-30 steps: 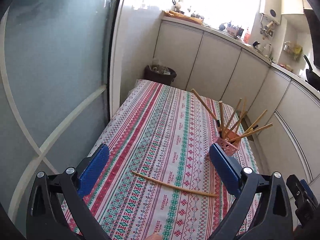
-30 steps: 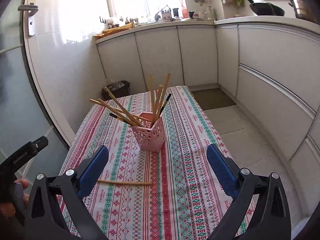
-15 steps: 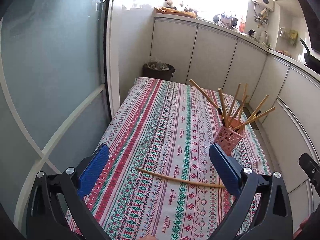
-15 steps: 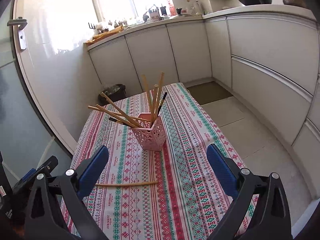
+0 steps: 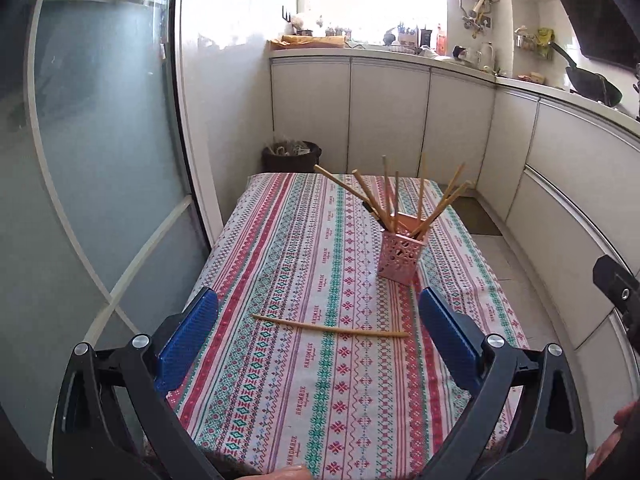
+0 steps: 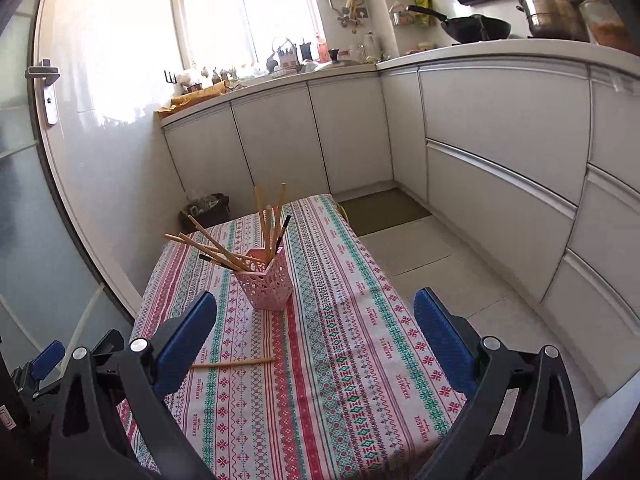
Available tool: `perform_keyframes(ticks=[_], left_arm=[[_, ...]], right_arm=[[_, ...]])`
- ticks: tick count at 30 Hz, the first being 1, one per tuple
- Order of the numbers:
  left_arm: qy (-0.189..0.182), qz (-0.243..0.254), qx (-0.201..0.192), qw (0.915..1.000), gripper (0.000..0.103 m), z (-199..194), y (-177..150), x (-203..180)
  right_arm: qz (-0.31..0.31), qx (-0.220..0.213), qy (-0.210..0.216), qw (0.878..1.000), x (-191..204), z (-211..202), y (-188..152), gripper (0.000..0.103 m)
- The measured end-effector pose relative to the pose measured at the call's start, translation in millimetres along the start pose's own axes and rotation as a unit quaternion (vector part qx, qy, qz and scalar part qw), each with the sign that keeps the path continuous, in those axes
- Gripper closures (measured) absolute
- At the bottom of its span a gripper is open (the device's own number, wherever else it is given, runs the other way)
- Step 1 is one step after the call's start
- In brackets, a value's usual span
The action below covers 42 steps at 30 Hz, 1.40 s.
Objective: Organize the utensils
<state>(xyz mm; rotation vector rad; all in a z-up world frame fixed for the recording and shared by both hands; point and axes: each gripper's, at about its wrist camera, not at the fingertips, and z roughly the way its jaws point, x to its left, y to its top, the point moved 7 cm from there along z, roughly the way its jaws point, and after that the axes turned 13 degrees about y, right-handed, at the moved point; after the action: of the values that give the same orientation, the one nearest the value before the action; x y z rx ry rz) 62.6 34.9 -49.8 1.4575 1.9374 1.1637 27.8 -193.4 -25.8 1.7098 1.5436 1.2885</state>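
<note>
We see one loose chopstick (image 5: 330, 326) lying flat on the striped tablecloth (image 5: 280, 380), nearer us than the pink holder (image 5: 402, 256) of chopsticks. Our left gripper (image 5: 320, 344) and right gripper (image 6: 316, 340) hover spread wide, empty.

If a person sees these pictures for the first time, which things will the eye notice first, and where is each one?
First comes the pink holder full of fanned-out chopsticks, standing on the striped tablecloth toward its far half. Next is the single chopstick lying flat across the cloth, nearer than the holder. The blue-padded left tongs and right tongs frame each view, wide open and empty.
</note>
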Motion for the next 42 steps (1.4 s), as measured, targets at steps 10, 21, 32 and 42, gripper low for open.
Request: perform_keyframes(ticks=[10,21,32,42], left_arm=[[0.006,0.006,-0.029,0.9995,0.007,-36.3,10.3,-23.6],[-0.003,0.021,-0.016,0.9997,0.007,-32.9,19.7,-49.3],[-0.030,0.009,-0.014,0.9994,0.007,-32.7,32.4,-63.0],[-0.030,0.010,-0.017,0.9994,0.007,-37.4,36.0,-64.9]], right_arm=[[0.017,-0.012,-0.029,0.999,-30.8,-19.1,8.2,0.007],[0.030,-0.009,-0.023,0.999,-40.8,-14.6,17.2,0.007],[0.047,-0.030,-0.029,0.998,-54.5,-22.8,35.2,0.007],[0.047,-0.038,-0.030,0.998,-53.1,-32.2,35.9,0.007]])
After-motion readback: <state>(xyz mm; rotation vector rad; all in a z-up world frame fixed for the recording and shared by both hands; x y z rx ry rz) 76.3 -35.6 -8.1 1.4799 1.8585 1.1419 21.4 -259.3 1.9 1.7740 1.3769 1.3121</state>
